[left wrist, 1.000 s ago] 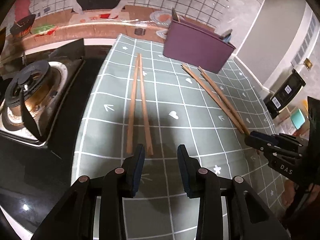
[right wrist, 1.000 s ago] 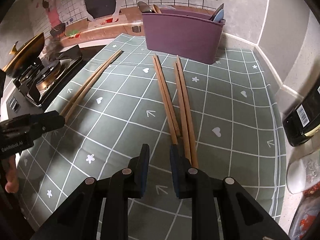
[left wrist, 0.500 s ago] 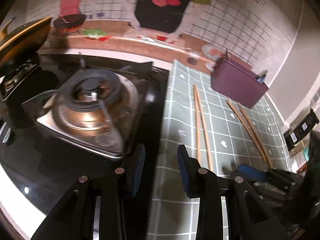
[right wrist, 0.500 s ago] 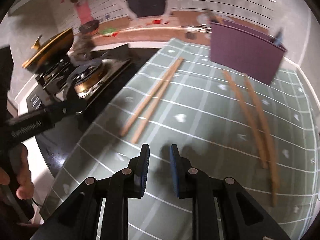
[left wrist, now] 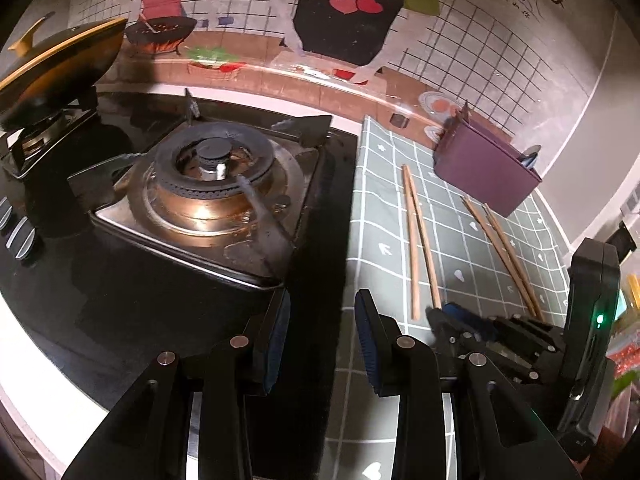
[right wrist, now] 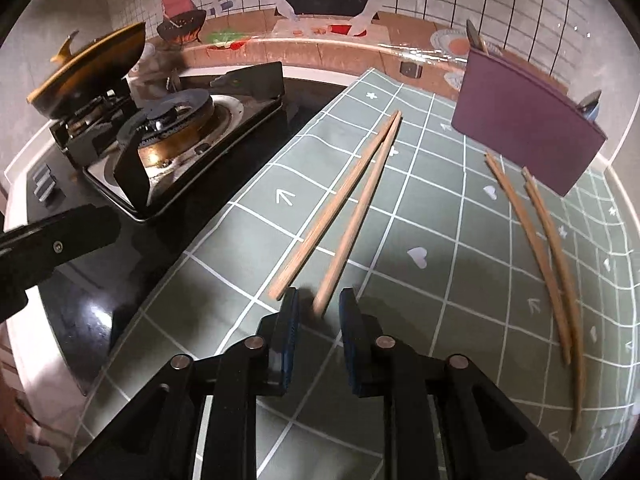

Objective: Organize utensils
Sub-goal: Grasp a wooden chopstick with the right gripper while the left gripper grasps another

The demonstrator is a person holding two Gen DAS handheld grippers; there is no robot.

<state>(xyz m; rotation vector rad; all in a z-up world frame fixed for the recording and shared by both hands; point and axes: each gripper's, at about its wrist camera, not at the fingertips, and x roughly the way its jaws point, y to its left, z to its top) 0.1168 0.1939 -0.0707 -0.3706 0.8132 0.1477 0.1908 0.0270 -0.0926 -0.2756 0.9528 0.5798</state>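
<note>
I've swung my right gripper (right wrist: 318,306) off the right chopstick pair (right wrist: 548,256) to the left pair (right wrist: 344,208) at frame centre; its jaws have just been closing, narrow now, one stick's near end between them, grip not certain. My left gripper (left wrist: 322,332) hangs half-wide, empty, over the stove edge. The purple holder (right wrist: 524,128) waits upper right

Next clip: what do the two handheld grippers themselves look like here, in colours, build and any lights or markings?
Both are matte black plastic. The left gripper and the right gripper each have two flat fingers lined with ribbed blue pads, and angular open-frame linkage arms joined by round silver pins. Seen from the left wrist camera, the right gripper's body is a tall black housing with a small green light. No cables or sleeves show.
</note>
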